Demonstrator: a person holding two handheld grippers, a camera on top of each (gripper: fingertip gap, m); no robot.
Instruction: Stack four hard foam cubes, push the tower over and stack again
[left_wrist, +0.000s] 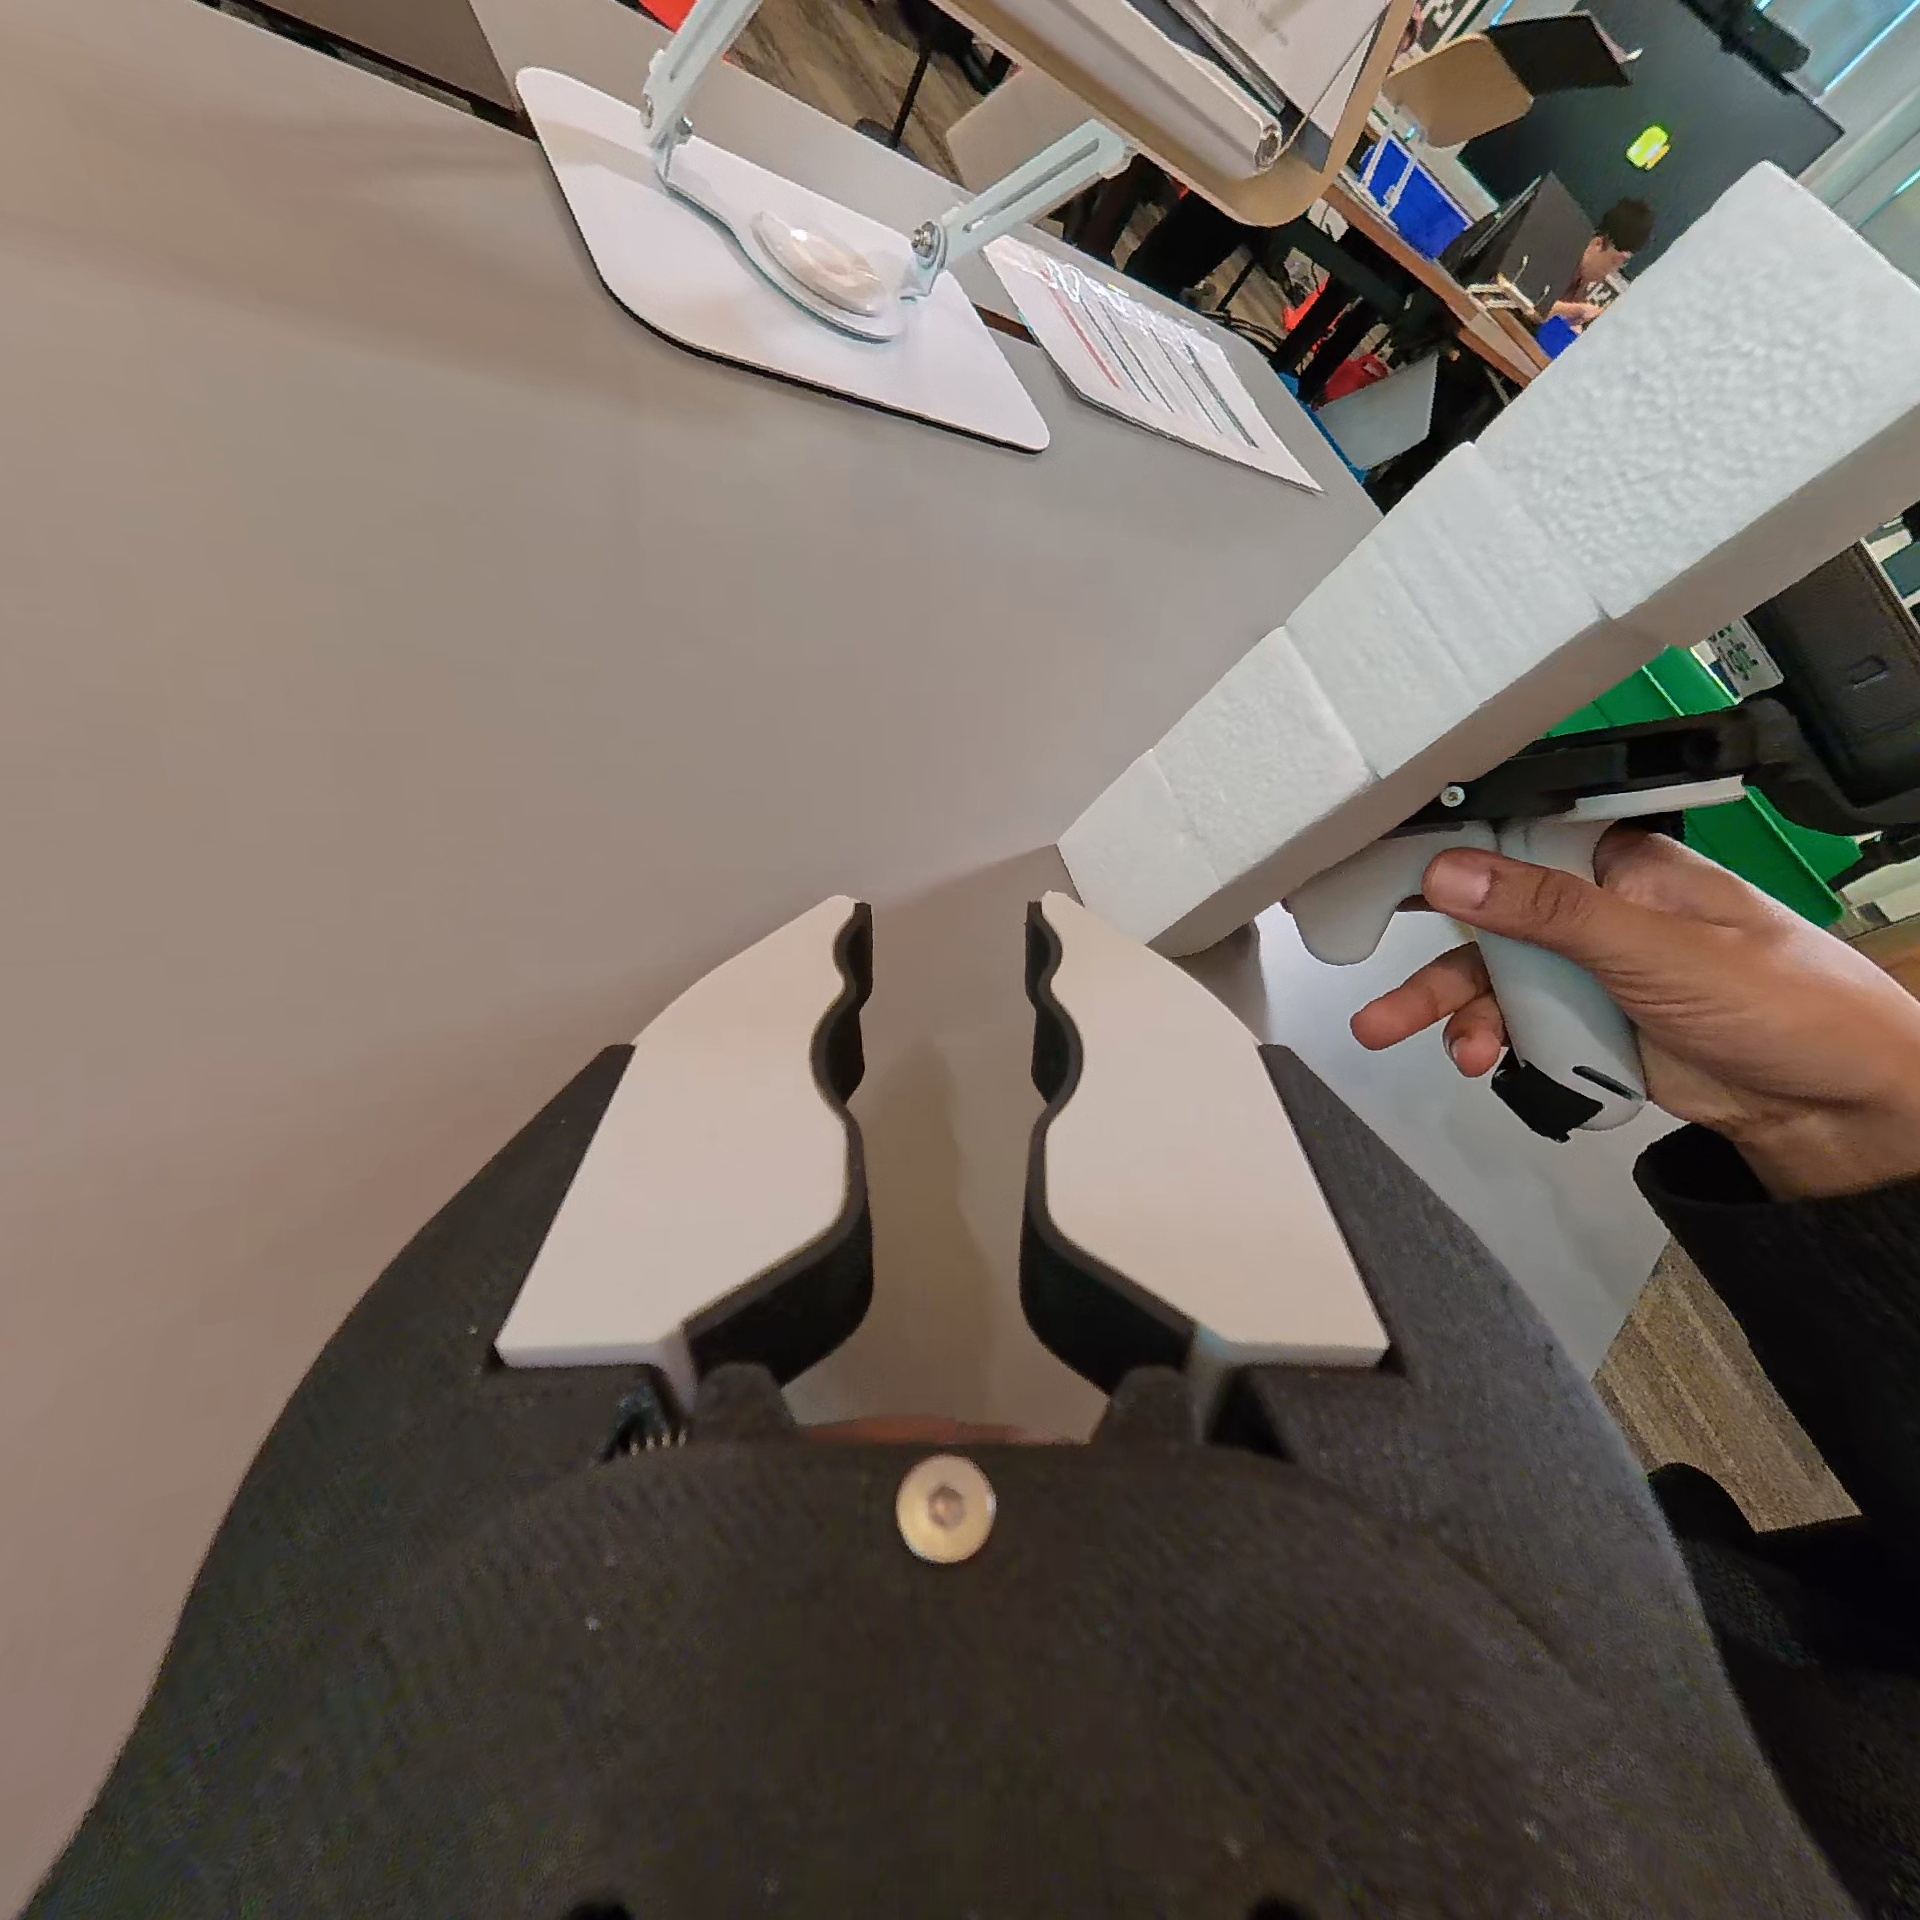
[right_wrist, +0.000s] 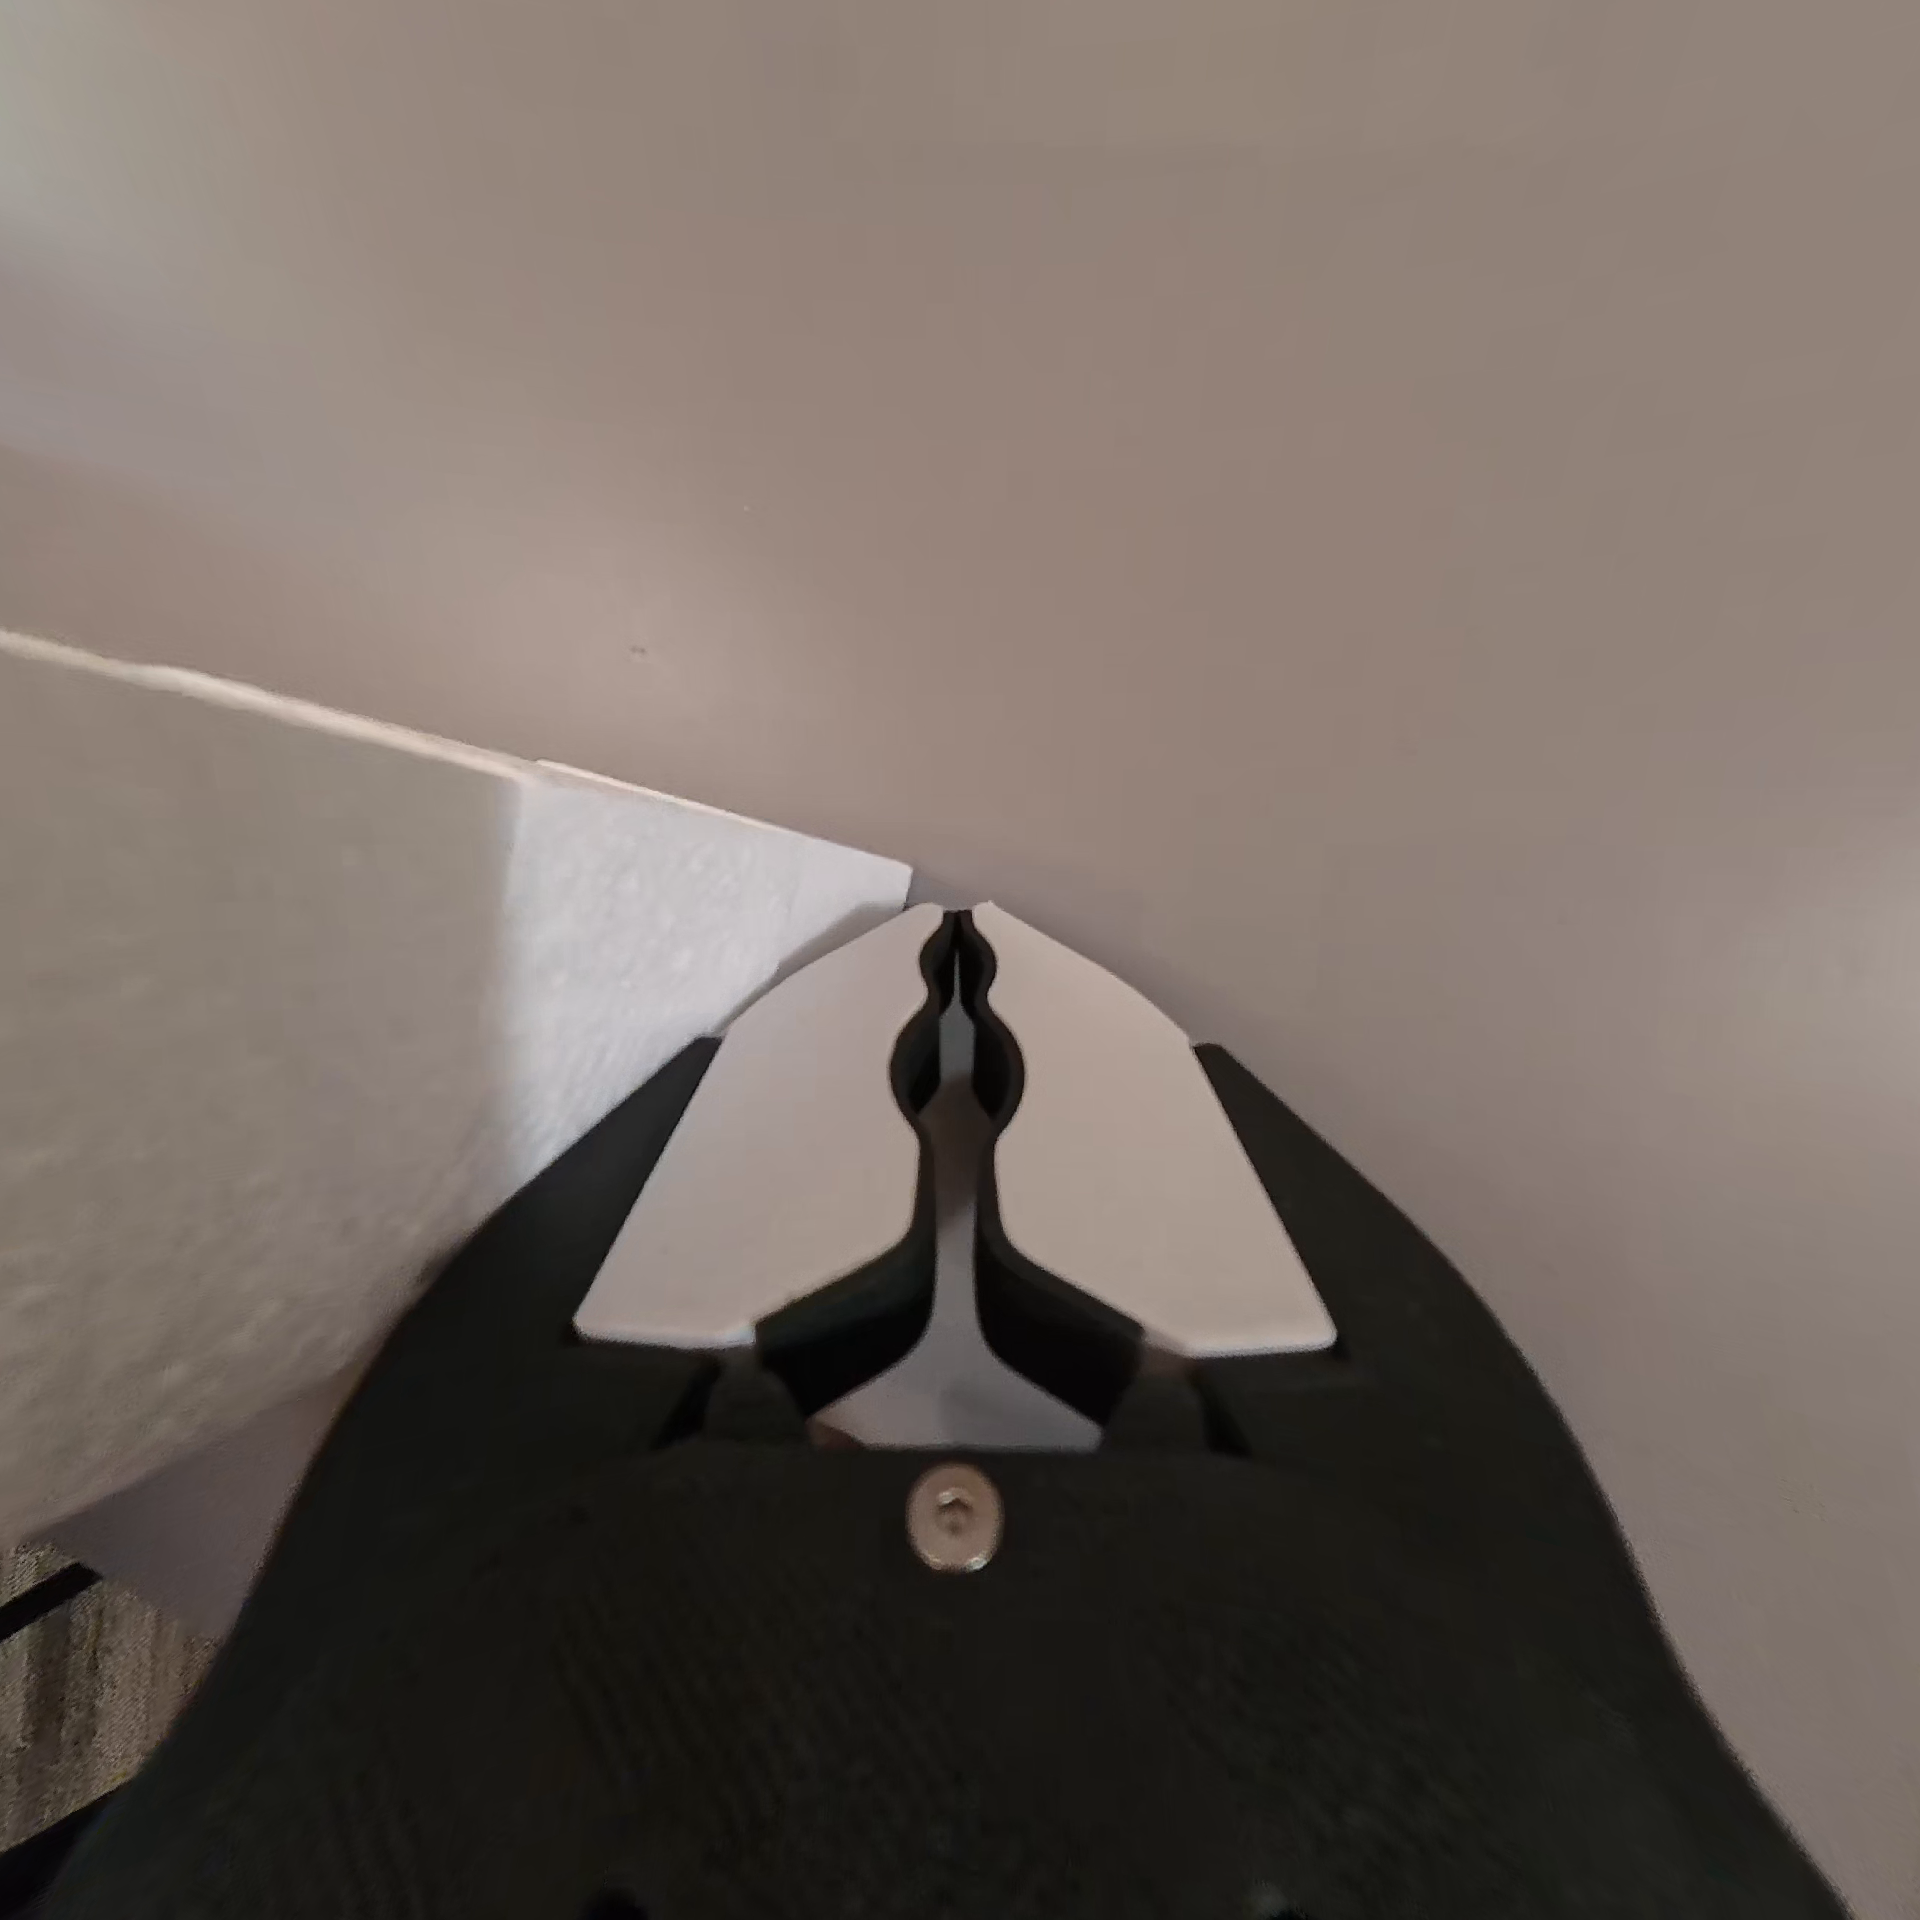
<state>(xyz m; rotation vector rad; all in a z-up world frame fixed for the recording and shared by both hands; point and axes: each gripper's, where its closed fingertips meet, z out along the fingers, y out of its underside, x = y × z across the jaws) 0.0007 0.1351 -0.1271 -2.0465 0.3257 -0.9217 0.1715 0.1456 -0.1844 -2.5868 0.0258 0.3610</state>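
While my L-side claw, the left gripper (left_wrist: 948, 914), hangs spread wide over the grey table (left_wrist: 416, 623) w/ nothing between its fingers, the stepped white foam block (left_wrist: 1558, 540) slants in from the R, its low end just beside that claw's R fingertip; contact I can't tell. The right gripper (right_wrist: 963, 916), held in a hand (left_wrist: 1662, 987), has tips pressed together on nothing I can see, the foam lying along its L flank. Well apart: a white stand base (left_wrist: 790, 312) & a printed sheet (left_wrist: 1143, 353).
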